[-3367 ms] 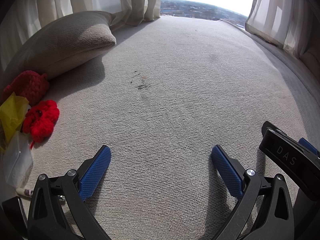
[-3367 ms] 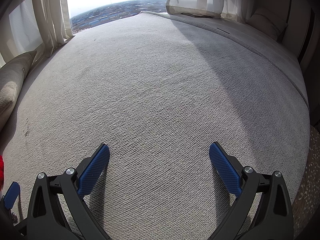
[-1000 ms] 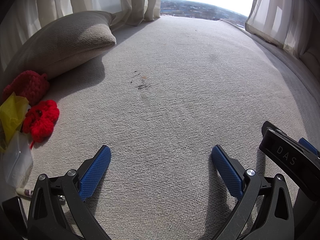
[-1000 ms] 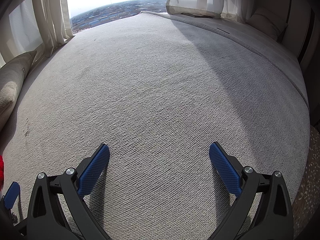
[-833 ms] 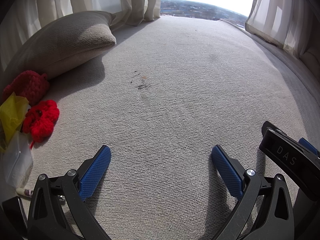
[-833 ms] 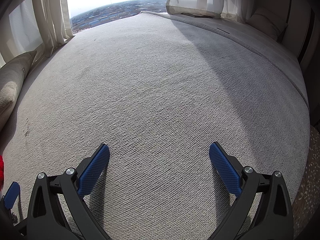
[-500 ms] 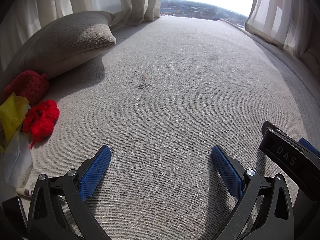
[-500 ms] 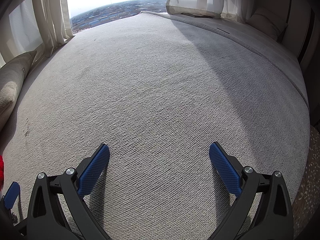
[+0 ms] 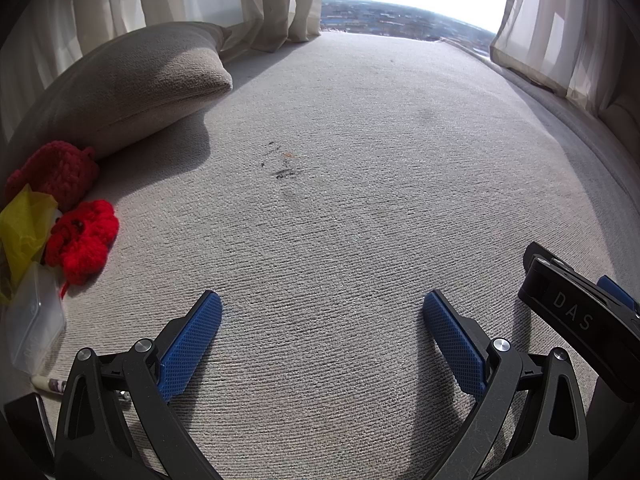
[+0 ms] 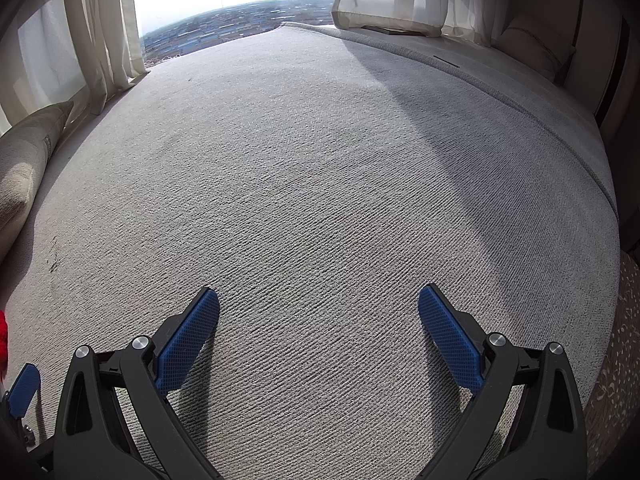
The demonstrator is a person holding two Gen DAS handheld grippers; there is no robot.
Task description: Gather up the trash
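Both grippers rest low over a grey ribbed cushion surface (image 9: 340,220). My left gripper (image 9: 322,312) is open, with nothing between its blue pads. At the far left of the left wrist view lie a crumpled yellow wrapper (image 9: 22,228), a clear plastic box (image 9: 34,320) and a small tube or pen (image 9: 50,385), well left of the left finger. My right gripper (image 10: 318,306) is open too, over bare fabric (image 10: 320,180). Its black body shows at the right edge of the left wrist view.
Two red crocheted pieces (image 9: 82,240) lie beside the wrapper, below a beige pillow (image 9: 132,84). Dark smudges (image 9: 282,172) mark the fabric ahead. Curtains (image 9: 256,4) and a bright window line the far side. The cushion's right edge (image 10: 608,280) drops to a patterned floor.
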